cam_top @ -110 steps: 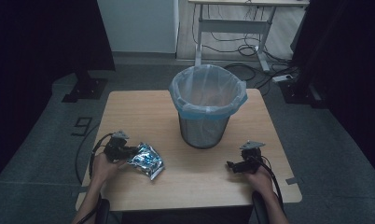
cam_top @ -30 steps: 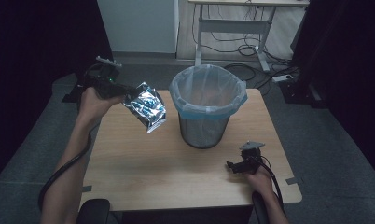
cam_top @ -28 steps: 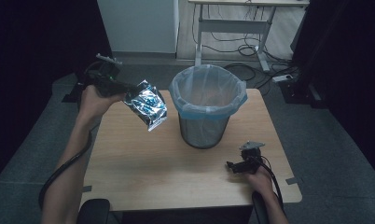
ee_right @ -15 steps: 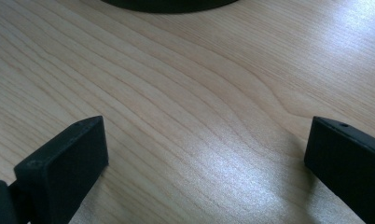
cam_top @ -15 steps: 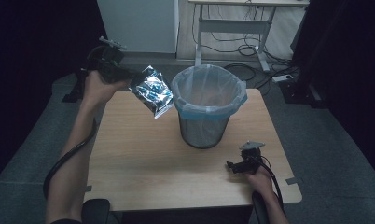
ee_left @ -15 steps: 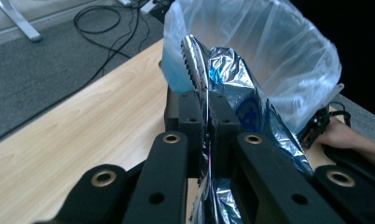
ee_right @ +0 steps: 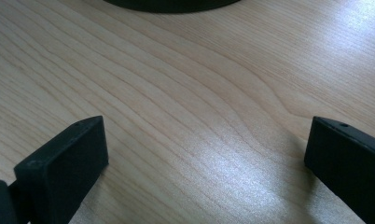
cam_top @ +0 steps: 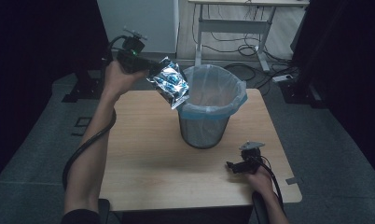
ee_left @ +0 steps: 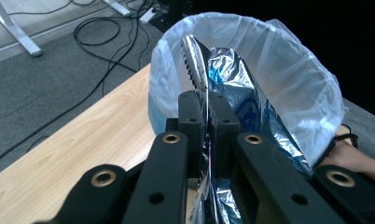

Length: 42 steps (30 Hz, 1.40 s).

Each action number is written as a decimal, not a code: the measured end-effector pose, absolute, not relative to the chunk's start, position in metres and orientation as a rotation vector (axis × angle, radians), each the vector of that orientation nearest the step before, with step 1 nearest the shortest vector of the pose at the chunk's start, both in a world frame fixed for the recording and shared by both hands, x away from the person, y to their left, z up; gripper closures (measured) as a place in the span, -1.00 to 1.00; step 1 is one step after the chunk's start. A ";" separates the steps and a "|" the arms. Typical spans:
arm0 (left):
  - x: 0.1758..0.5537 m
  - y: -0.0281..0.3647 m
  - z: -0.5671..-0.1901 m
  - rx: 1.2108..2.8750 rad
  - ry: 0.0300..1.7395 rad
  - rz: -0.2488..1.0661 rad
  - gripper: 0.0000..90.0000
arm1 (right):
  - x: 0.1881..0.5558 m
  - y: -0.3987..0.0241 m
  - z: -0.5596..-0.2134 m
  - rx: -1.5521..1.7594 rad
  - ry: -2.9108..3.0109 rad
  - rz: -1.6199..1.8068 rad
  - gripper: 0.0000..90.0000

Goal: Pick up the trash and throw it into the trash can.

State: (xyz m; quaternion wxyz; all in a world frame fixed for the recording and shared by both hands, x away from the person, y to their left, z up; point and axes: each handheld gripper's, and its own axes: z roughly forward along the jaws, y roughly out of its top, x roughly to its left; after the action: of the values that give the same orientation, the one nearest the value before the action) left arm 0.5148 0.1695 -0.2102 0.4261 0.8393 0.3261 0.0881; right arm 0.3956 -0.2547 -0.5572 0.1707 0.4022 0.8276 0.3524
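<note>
Nearest me: right gripper (cam_top: 237,165) sits low on the wooden table (cam_top: 143,168) at its near right corner, held in the person's right hand (cam_top: 259,177). Jaws spread wide, nothing between them; the right gripper view has bare wood grain between the two black jaws, with the dark base of the bin at the top edge.

Mid-table: wire-mesh waste bin (cam_top: 205,135) with a translucent bluish liner (cam_top: 232,100) folded over the rim. Standing upright, towards the far side of the table.

Further up and left: left gripper (cam_top: 150,70) raised off the table, held in the left hand (cam_top: 115,77), cable trailing down along the forearm. Jaws clenched on a silver foil bag (cam_top: 169,84), pinching its crimped, serrated edge; the left gripper view has the pads tight against the foil (ee_left: 202,70). Bag hangs in the air, tilted, its lower corner just at the bin's left rim, not inside.

Print on the bag: blue graphics on silver. Lettering too small and creased to read; no brand legible.

Far side: grey floor, desk legs (cam_top: 199,35), loose cables (cam_top: 241,46).
</note>
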 end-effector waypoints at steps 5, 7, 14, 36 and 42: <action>0.523 0.152 -0.211 2.096 0.805 0.232 0.91 | 0.396 -0.255 -0.557 1.141 2.352 1.001 -1.00; 0.526 0.145 -0.211 2.099 0.803 0.238 0.91 | 0.396 -0.255 -0.557 1.141 2.352 1.001 -1.00; 0.535 0.118 -0.214 2.108 0.788 0.251 0.91 | 0.395 -0.254 -0.557 1.137 2.354 1.003 -1.00; 0.567 0.035 -0.261 2.190 0.764 0.318 0.90 | 0.394 -0.252 -0.557 1.116 2.371 1.005 -1.00; 0.572 0.016 -0.276 2.272 0.753 0.336 0.88 | 0.394 -0.251 -0.557 1.114 2.374 1.011 -1.00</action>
State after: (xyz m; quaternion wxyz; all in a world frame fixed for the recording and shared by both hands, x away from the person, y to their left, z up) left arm 0.5716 0.0162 -0.2760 0.3544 0.8790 0.2912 0.1299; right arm 0.3938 -0.2509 -0.5571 0.1649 0.3908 0.8332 0.3547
